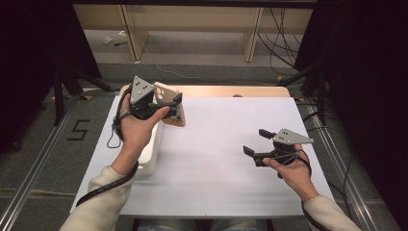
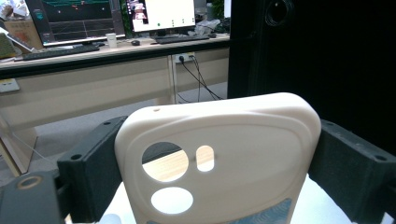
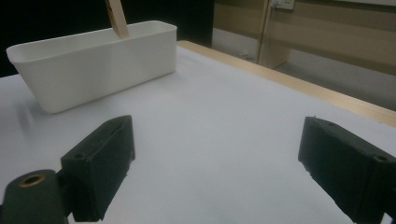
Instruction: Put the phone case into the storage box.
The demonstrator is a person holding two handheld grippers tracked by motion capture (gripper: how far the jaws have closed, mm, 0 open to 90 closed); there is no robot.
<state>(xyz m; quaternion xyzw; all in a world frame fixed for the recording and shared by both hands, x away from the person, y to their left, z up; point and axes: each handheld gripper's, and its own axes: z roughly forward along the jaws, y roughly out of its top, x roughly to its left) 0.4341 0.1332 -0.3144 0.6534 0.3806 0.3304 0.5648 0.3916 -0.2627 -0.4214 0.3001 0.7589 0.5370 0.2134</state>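
Note:
A cream phone case with round camera cutouts stands upright between my left gripper's two black jaws, which press on its side edges. From above, the left gripper holds the phone case in the air over the far end of a white bin at the table's left. My right gripper hovers low over the white table at the right. In its own view the right gripper has its jaws wide apart with nothing between them. The white bin lies ahead of it, with the tip of the phone case above the bin.
A white sheet covers the table, with a wooden edge along the far side. Cables and desk legs lie on the floor beyond. Black curtains stand at both sides. A desk with monitors shows in the left gripper view.

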